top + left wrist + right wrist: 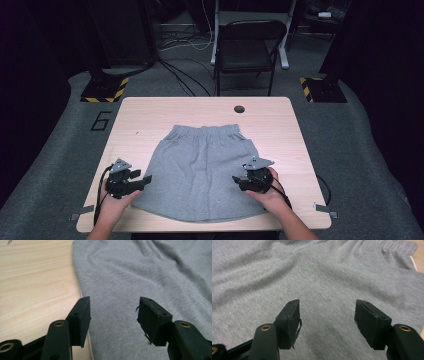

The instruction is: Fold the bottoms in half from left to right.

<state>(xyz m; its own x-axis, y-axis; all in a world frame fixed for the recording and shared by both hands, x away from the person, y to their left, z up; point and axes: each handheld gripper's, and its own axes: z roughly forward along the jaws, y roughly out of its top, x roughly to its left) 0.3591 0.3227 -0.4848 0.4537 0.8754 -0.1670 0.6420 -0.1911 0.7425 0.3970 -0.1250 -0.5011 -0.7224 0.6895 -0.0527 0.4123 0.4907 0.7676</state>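
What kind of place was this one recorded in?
Probably a lab or recording studio: dark drapes all round, hazard-taped stand bases, loose cables on grey carpet, and a folding chair behind the table.

Black chair (251,46) and floor cables (184,75) behind table (200,107)

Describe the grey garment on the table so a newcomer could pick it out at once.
Start at the light wooden table in the middle of the dark room. Spread flat across its centre lies the grey skirt, its gathered elastic waistband toward the far edge and its wider hem near the person. It is the one soft fabric item there, flanked by the open left gripper and right gripper.
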